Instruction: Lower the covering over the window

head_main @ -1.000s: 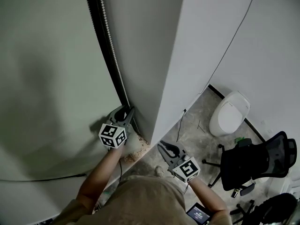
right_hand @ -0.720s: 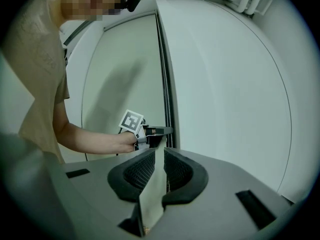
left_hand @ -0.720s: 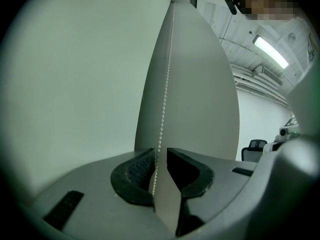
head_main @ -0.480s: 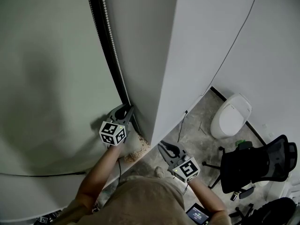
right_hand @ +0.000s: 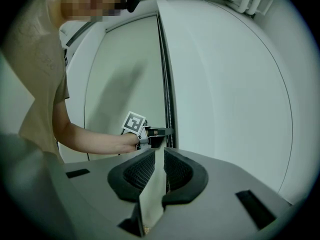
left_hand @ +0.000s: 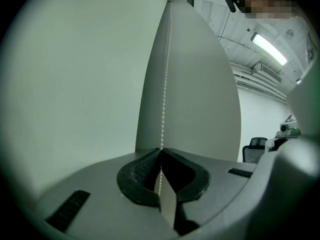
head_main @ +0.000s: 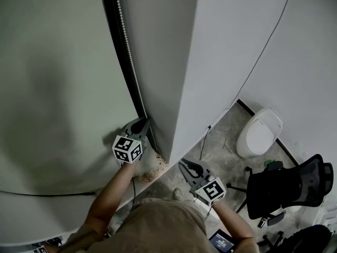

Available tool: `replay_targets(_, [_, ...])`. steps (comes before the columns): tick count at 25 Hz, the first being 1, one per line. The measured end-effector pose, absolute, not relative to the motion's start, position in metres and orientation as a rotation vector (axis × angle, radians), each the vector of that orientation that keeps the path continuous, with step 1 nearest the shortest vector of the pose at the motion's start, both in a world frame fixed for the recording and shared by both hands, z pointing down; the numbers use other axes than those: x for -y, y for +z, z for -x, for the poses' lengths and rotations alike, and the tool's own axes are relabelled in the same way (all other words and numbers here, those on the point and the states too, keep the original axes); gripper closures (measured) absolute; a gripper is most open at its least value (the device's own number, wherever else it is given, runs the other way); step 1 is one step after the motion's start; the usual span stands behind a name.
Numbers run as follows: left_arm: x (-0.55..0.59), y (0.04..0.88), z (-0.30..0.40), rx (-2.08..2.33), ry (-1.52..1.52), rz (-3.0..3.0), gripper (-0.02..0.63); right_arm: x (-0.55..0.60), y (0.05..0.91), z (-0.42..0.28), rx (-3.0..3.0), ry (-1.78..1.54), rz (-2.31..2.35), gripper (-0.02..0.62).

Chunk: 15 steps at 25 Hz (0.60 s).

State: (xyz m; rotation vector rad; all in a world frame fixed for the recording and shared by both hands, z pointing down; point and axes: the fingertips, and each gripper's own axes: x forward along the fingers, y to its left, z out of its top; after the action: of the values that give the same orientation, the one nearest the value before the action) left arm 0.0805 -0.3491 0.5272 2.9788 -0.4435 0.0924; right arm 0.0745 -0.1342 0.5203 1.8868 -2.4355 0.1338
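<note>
Head view: left hand-held gripper (head_main: 143,124) at frame centre meets the bead chain (head_main: 125,49), which runs up to the top edge beside the blind (head_main: 52,88); right hand-held gripper (head_main: 184,166) sits lower right, apart.
Left gripper view: jaws have just closed, pinching the bead chain; it rises straight up the frame.
Right gripper view: jaws slightly parted, holding nothing.

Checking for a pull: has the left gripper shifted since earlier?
No: left gripper stays beside the black frame, jaws just closed on the bead chain.

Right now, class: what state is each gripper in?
Left gripper: jaws have just been closing, now shut on the thin white bead chain.
Right gripper: jaws slightly apart, holding nothing.
</note>
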Motion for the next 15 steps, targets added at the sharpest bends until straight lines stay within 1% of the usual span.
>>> replay_targets(9, [0.319, 0.519, -0.071, 0.386, 0.069, -2.955, 0.587, 0.129, 0.501, -0.081, 2.454, 0.094, -1.793, 0.551])
replay_targets(15, [0.297, 0.520, -0.056, 0.378, 0.051, -2.930, 0.588, 0.135, 0.472, -0.063, 2.523, 0.012, -1.717, 0.551])
